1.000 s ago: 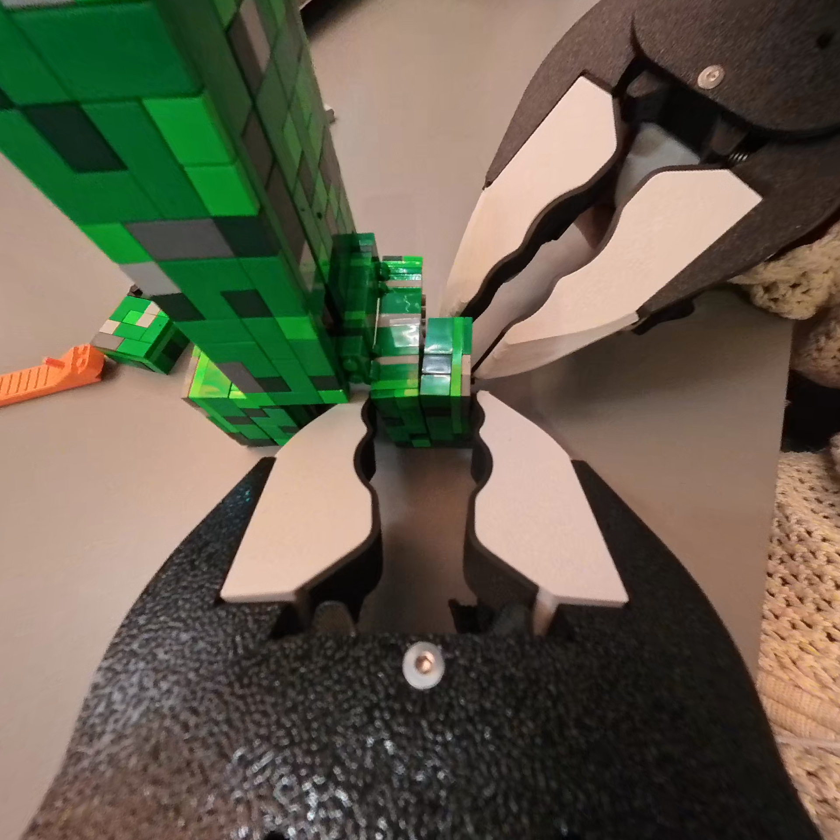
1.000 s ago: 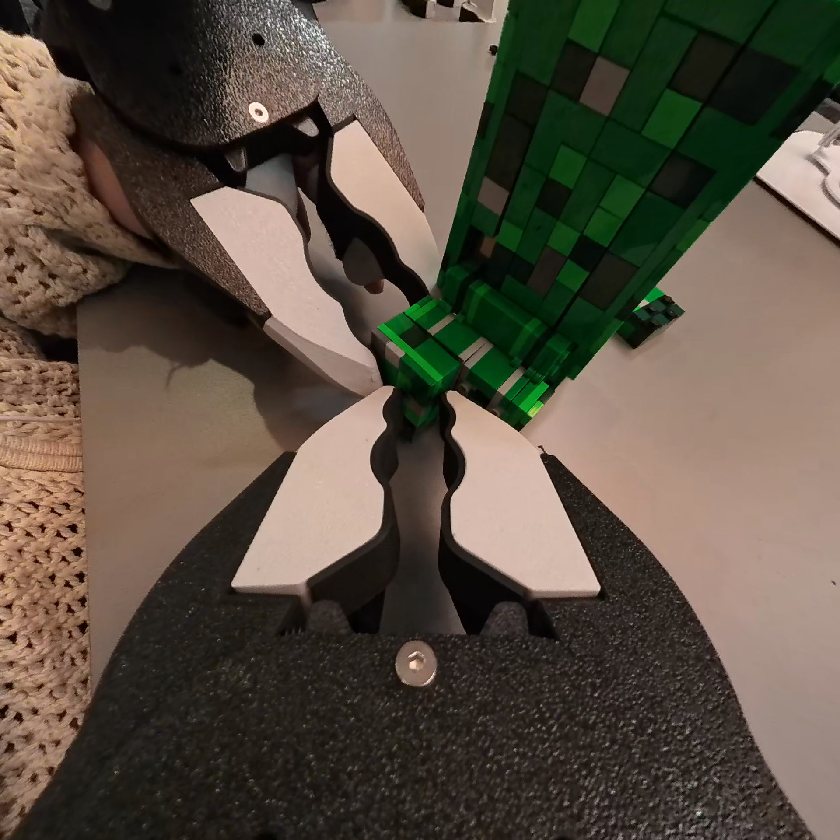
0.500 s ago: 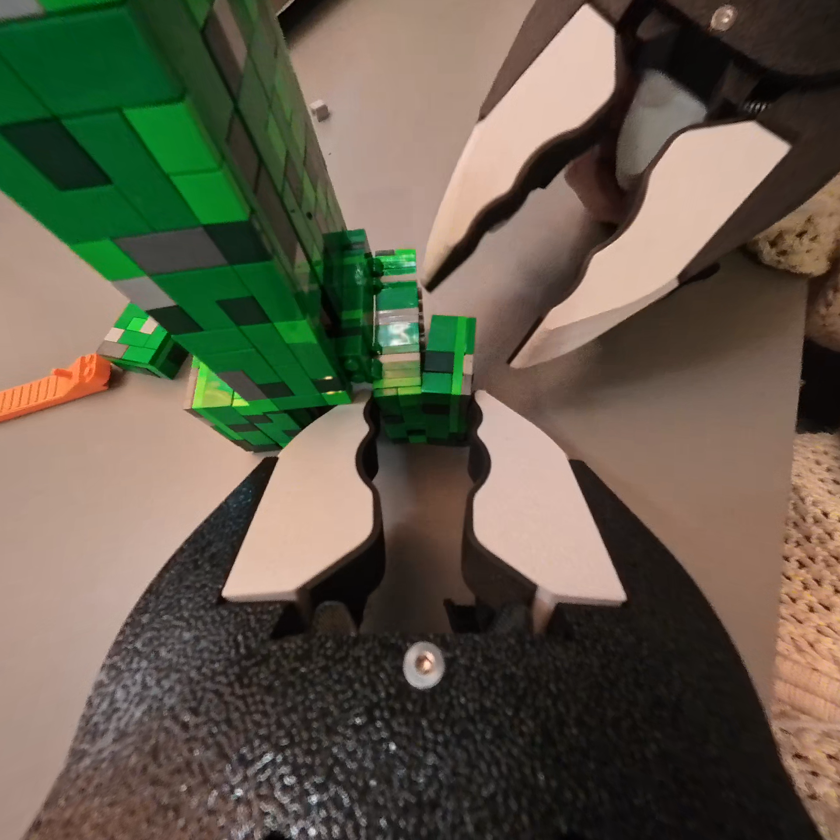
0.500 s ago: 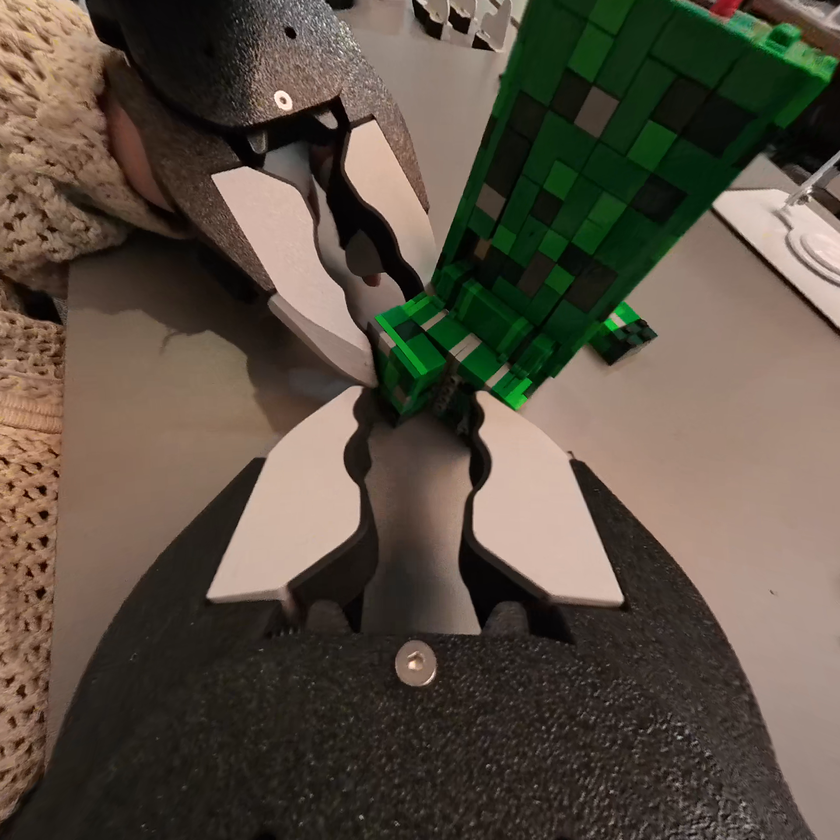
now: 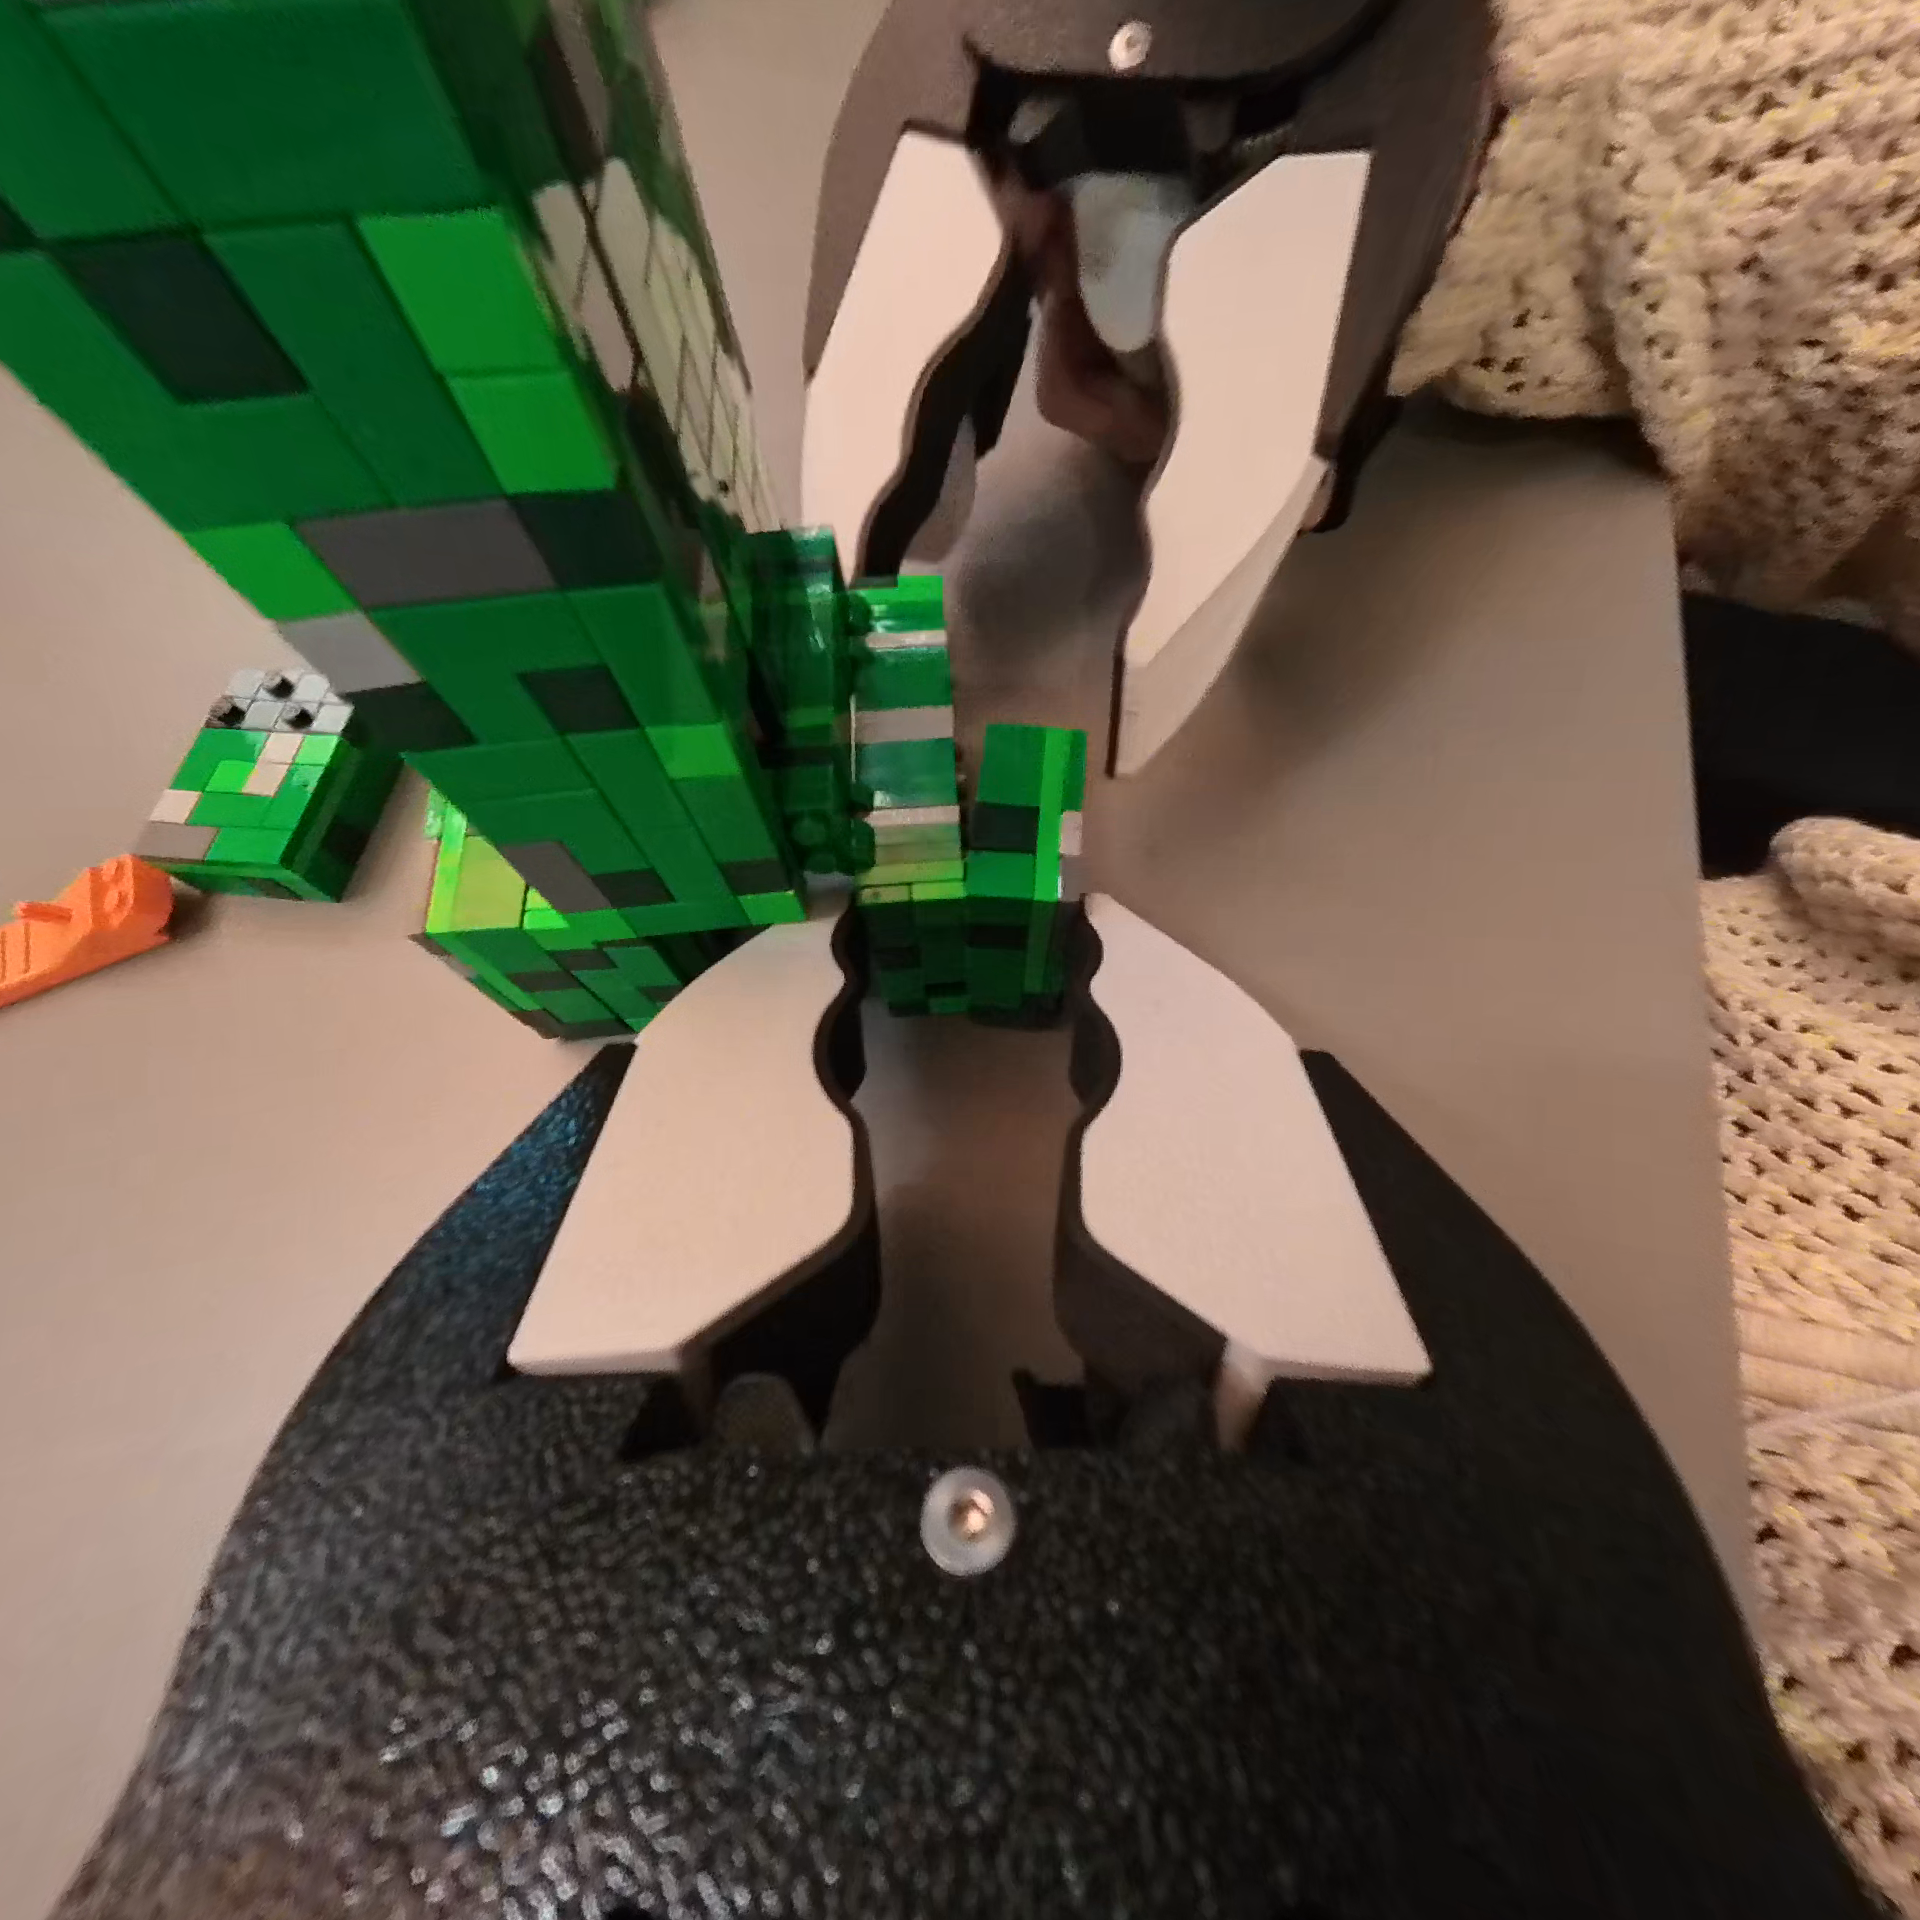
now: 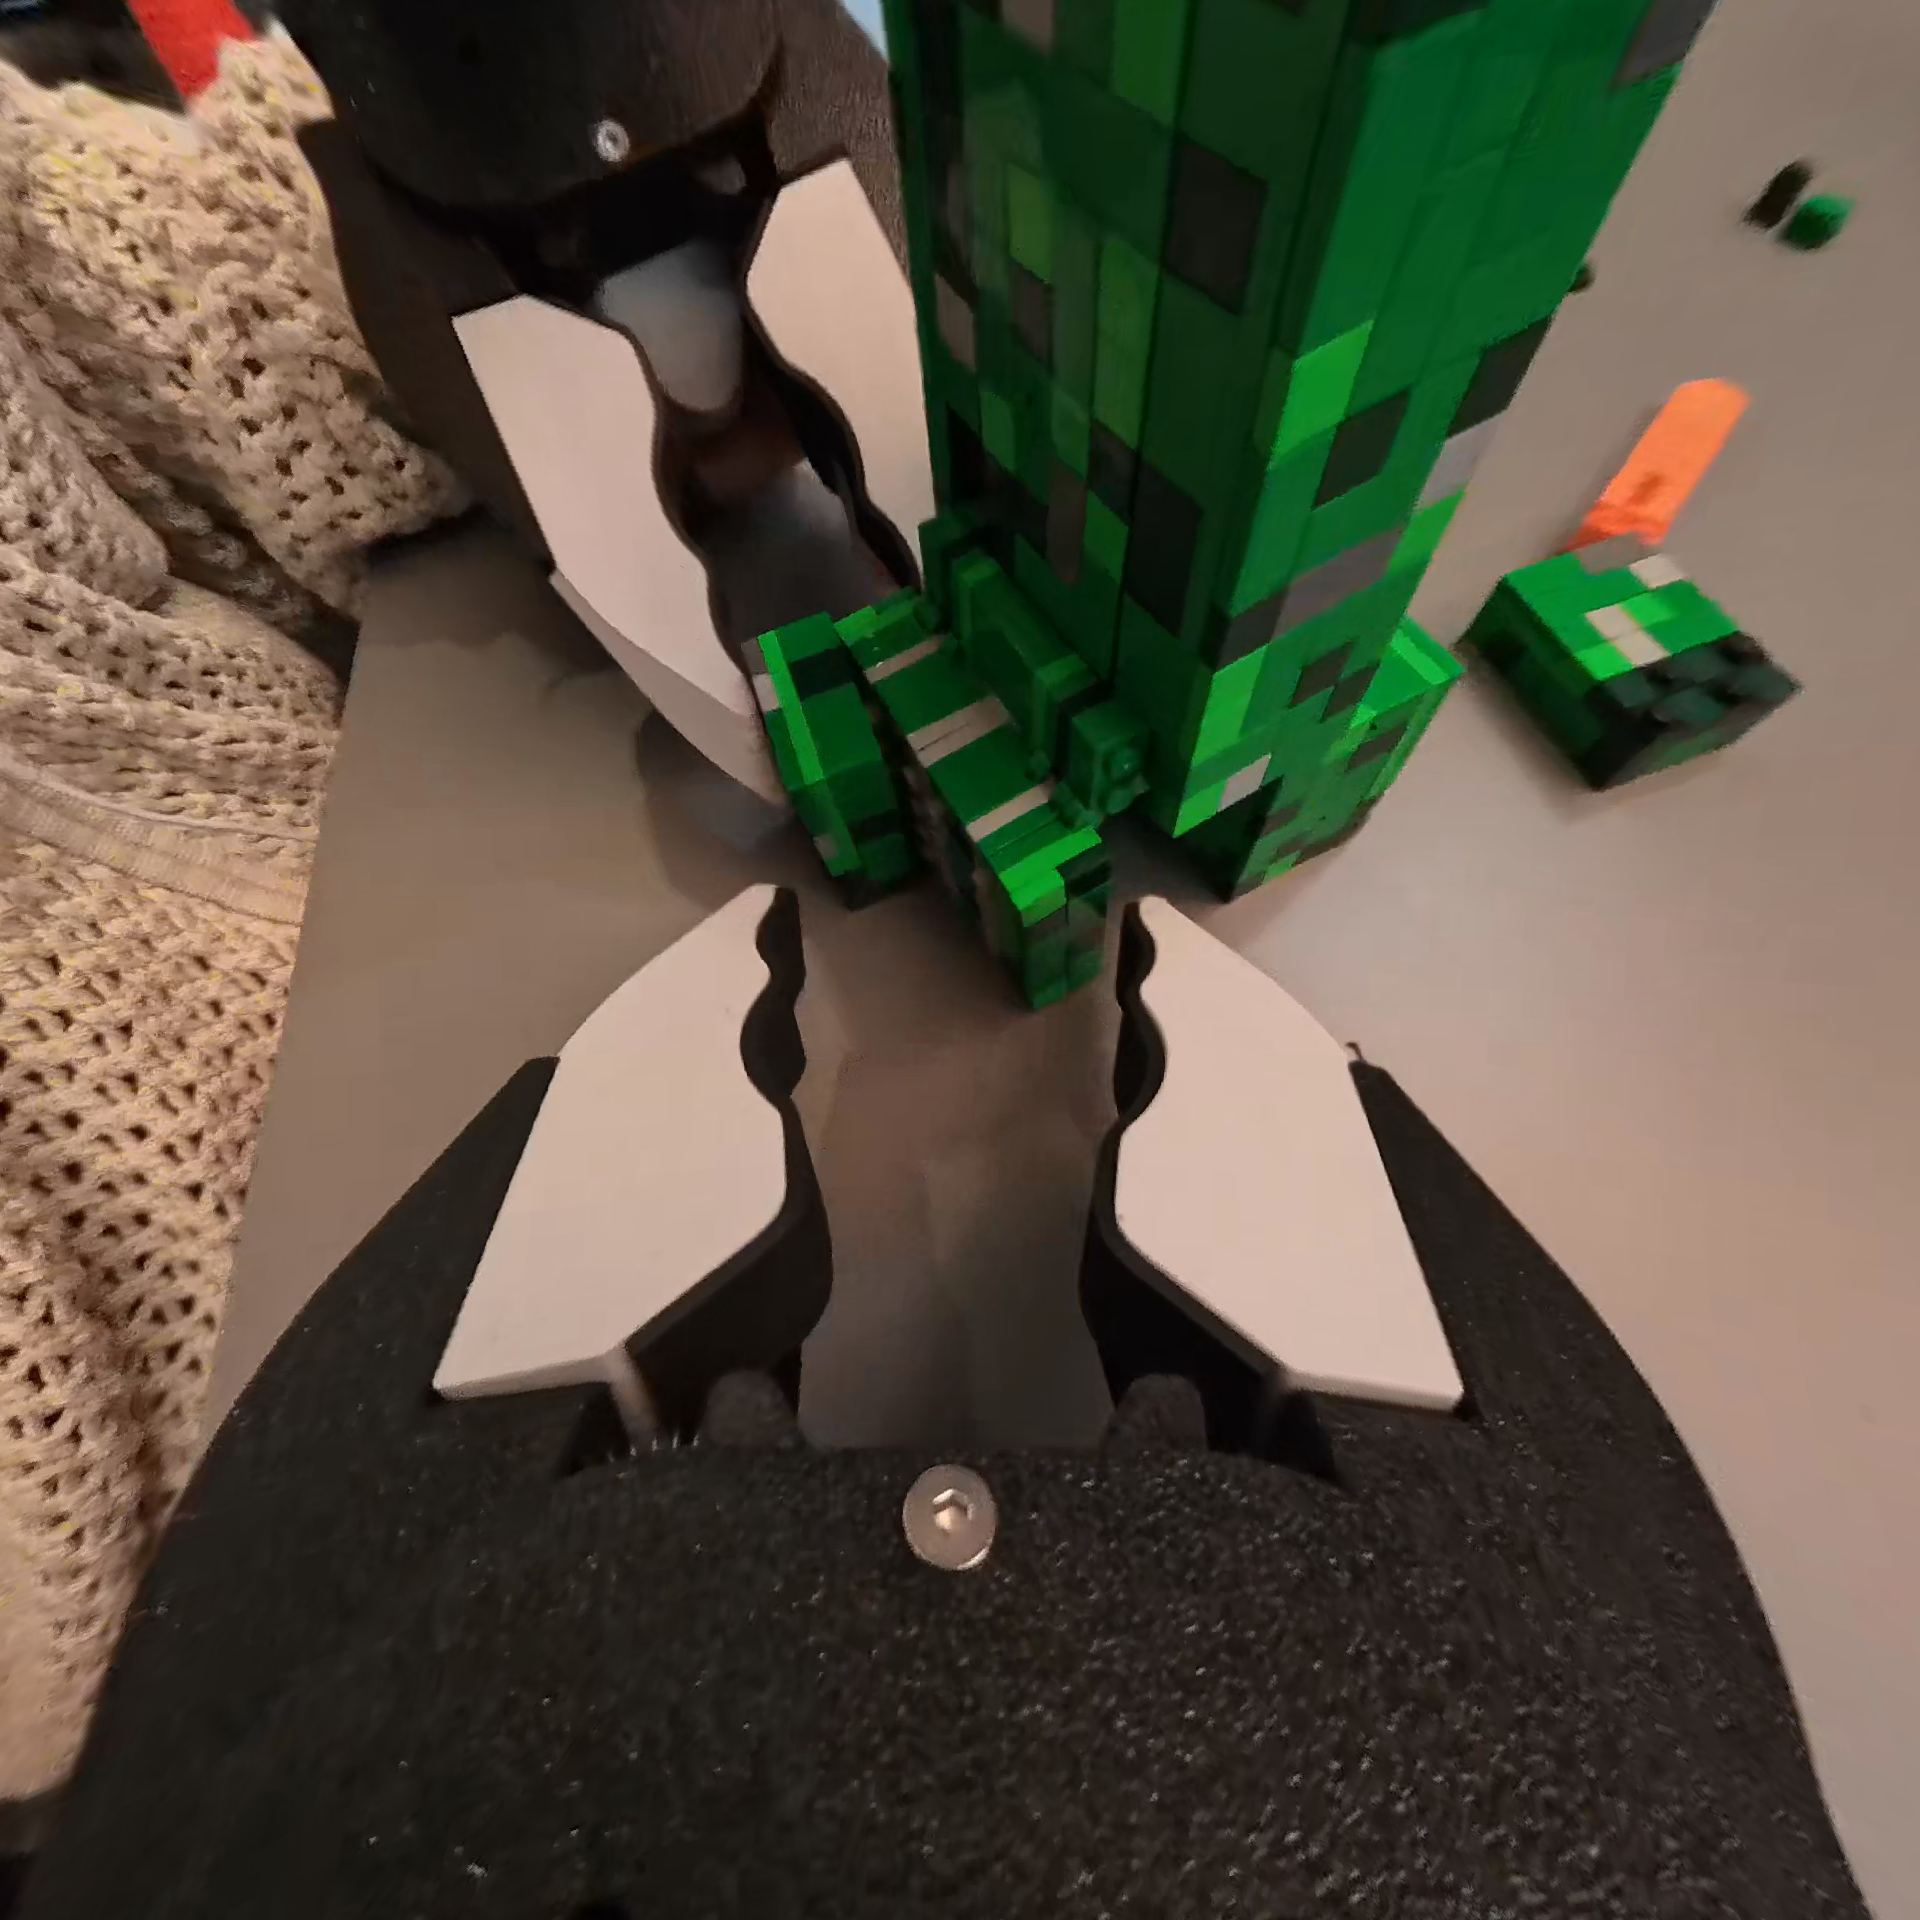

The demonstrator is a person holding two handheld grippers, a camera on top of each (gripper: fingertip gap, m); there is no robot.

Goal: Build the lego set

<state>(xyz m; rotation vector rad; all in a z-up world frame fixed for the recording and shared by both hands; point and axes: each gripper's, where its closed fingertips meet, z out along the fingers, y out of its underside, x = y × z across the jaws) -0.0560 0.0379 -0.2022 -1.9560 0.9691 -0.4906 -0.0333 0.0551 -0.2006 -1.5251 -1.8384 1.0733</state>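
Left gripper (image 5: 961, 914) is pinching foot block (image 5: 971, 945) onto mostly-built tower (image 5: 312, 364); right gripper (image 6: 961, 904) is hanging wide open, empty; spare block (image 6: 1631, 675) far right is waiting.

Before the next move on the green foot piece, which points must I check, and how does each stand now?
1. Left gripper jaws are around the foot block: ok.
2. Right gripper is open and clear of the bricks: ok.
3. Foot block is fully pressed onto the tall green model: cannot tell, a gap seems visible.
4. Tall green model stands on the table: ok.
5. Loose green block and orange tool lie apart from the work: ok.
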